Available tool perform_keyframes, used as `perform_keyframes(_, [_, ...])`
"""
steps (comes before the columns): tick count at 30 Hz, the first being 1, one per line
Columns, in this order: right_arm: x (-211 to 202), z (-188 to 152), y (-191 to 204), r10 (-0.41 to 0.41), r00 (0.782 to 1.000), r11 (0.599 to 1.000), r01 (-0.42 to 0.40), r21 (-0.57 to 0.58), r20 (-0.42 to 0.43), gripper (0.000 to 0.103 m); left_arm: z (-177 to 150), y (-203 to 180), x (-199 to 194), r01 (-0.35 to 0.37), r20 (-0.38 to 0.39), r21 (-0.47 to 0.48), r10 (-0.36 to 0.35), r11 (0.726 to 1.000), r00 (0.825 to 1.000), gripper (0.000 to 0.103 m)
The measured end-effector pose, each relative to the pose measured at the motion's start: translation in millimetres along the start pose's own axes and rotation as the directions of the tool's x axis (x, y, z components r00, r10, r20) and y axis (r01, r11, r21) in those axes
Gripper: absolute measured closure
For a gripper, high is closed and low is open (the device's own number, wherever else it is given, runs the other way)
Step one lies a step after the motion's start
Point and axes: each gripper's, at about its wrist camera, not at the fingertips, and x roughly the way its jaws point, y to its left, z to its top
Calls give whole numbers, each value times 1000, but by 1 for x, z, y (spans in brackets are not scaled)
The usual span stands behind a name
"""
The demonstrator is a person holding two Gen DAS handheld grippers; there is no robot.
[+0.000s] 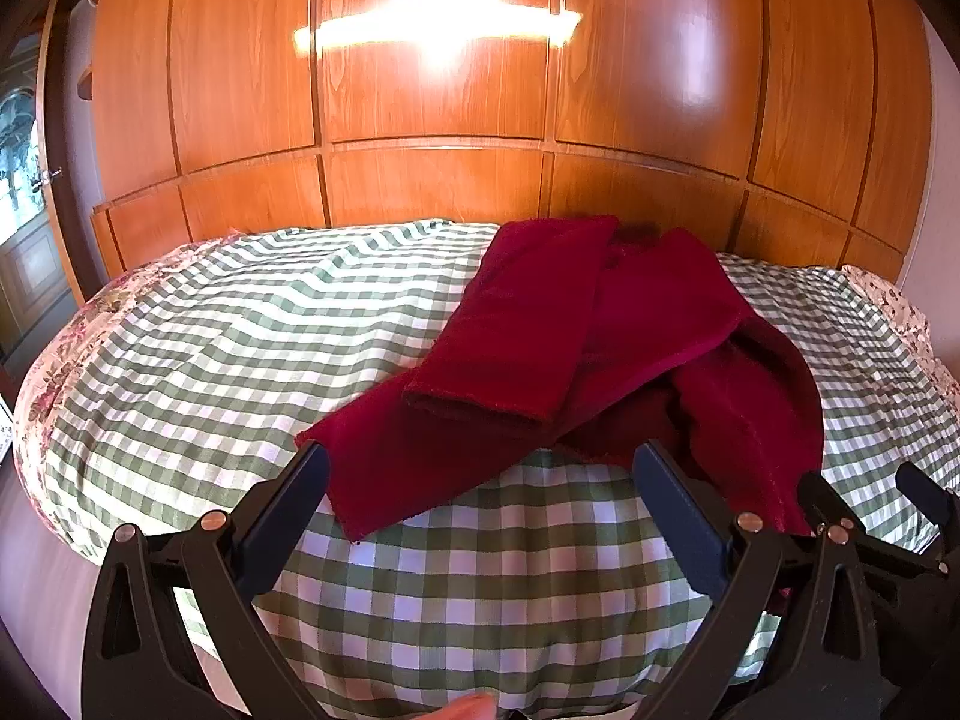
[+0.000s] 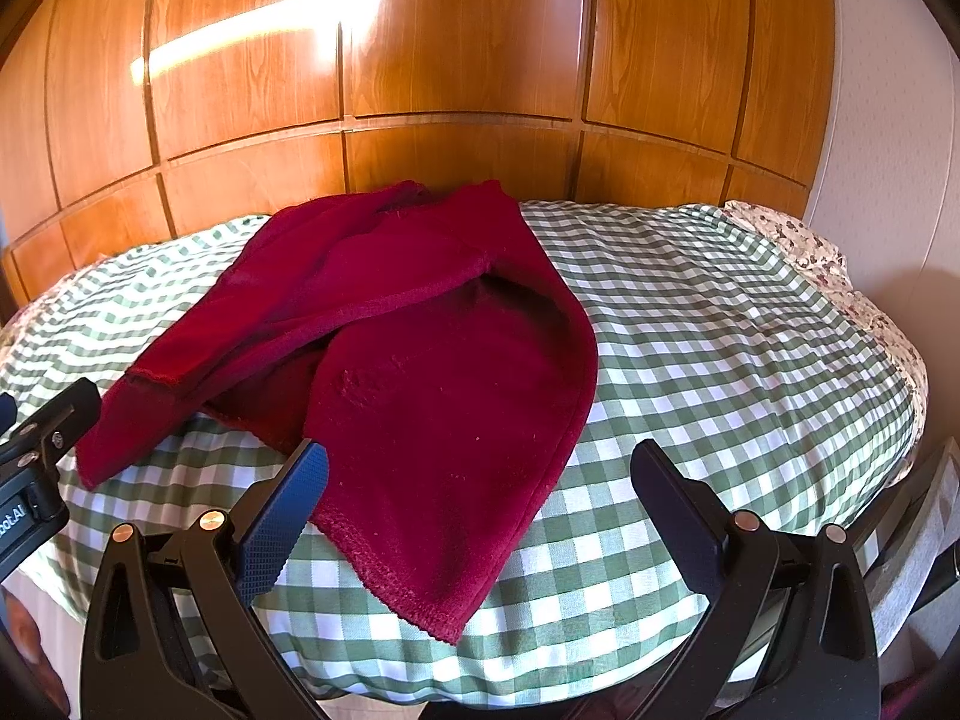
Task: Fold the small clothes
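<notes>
A: Site notes. Dark red fleece garment (image 1: 576,354) lies rumpled on the bed with the green-and-white checked cover (image 1: 240,330), toward the far side, in front of the glossy orange-brown wooden panelled wall (image 1: 432,120).

B: Shape of it?

A: Partly doubled over. In the left wrist view a long folded strip lies diagonally across the top, its cuffed end pointing toward the camera. A flat corner reaches the near left; a bigger flap hangs down on the right.

B: From the right wrist view that flap (image 2: 444,450) comes toward the lens, stitched hem at its near point. Left gripper?

A: Left gripper (image 1: 480,474) hovers above the near edge of the bed, jaws spread wide, nothing between them. Its left finger tip overlaps the garment's near corner in the picture (contact cannot be told).

B: Right gripper (image 2: 477,471) likewise: jaws wide apart, empty. Its left finger tip sits just at the flap's edge; the right one stands over bare check.

A: A floral-print sheet (image 2: 804,240) shows at the bed's far right rim.
</notes>
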Motion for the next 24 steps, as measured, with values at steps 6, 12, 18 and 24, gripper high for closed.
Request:
perform_keyframes(6, [10,0,-4,40,999,999,-40,8,-25,3,-3,-3,13,-3,-41,26,4,1000,999,2])
perform_keyframes(12, [28,16,-29,242,967,965,-232,119,-80,7,2,10,28,0,-58,33,2,999,998,3])
perform_keyframes(18, [62,44,-52,422,898,881,-374,290,-126,31,2,25,44,59,-83,74,-52,996,995,6])
perform_keyframes(24, [94,65,-7,615,764,774,-538,335,-195,47,5,36,58,94,-110,97,-83,991,990,18])
